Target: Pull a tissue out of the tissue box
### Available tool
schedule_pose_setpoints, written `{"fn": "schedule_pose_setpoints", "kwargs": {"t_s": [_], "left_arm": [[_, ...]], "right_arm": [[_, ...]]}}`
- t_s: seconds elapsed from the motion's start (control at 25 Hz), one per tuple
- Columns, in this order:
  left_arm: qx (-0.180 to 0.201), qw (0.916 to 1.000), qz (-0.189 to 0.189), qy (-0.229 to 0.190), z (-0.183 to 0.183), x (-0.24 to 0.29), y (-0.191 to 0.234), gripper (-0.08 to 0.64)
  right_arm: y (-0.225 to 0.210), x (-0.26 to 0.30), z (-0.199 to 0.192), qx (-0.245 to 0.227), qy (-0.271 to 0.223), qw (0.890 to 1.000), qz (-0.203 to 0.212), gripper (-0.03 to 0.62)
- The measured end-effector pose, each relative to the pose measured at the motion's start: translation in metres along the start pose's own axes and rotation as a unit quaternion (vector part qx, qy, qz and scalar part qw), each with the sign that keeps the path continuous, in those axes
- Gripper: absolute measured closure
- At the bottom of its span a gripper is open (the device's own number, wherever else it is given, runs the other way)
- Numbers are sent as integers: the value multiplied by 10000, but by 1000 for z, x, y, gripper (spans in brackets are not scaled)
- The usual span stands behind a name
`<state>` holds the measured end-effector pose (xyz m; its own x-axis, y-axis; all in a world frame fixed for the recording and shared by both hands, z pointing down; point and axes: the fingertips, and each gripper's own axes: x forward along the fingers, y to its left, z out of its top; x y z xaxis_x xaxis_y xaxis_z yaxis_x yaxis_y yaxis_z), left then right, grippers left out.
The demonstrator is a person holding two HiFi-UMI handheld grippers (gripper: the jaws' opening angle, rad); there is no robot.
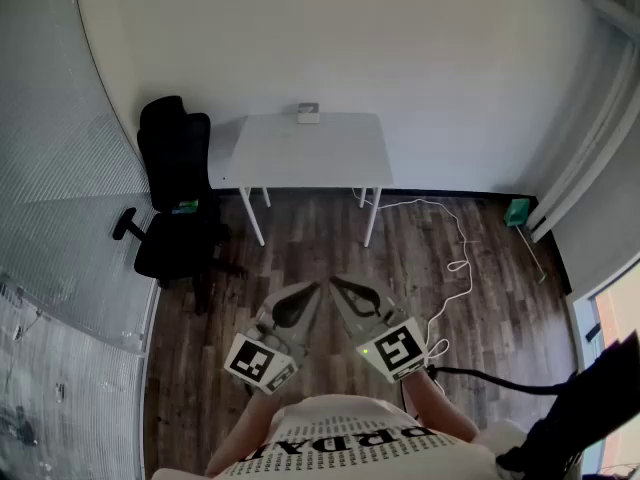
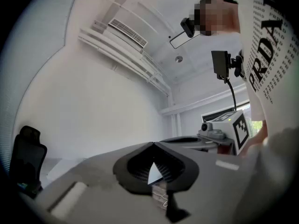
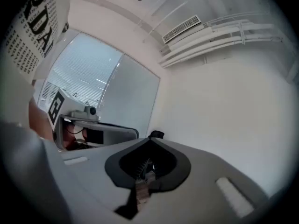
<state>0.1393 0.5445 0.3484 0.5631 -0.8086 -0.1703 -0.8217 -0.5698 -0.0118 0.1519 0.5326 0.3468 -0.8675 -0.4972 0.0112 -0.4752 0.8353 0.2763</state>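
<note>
Left gripper [image 1: 312, 290] and right gripper [image 1: 336, 282] are hanging pinched closed, empty; tissue box [image 1: 308, 113] is sitting at the far edge of the table [image 1: 310, 158].

White worktop [image 1: 310, 153] on four thin legs, back edge against the wall. Tissue box [image 1: 308, 113] sits at its rear edge, about centre. Dark wood-plank floor [image 1: 300, 258] carries a black office chair [image 1: 175, 193] just left of worktop and a white cable [image 1: 455, 258] to the right.

Dark wood floor [image 1: 300, 258], matt white counter [image 1: 310, 153]!
Planks show grain and a faint sheen; counter top smooth; left gripper [image 2: 153, 144] and right gripper [image 3: 149, 138] shells matt grey plastic.
</note>
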Motion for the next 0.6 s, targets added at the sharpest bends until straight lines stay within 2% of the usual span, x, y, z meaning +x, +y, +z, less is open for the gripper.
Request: {"fn": "schedule_pose_setpoints", "kwargs": {"t_s": [0.6], "left_arm": [[-53, 10000, 32, -60, 6, -5, 7, 558]], "right_arm": [[3, 12, 6, -37, -72, 9999, -68, 584]]}}
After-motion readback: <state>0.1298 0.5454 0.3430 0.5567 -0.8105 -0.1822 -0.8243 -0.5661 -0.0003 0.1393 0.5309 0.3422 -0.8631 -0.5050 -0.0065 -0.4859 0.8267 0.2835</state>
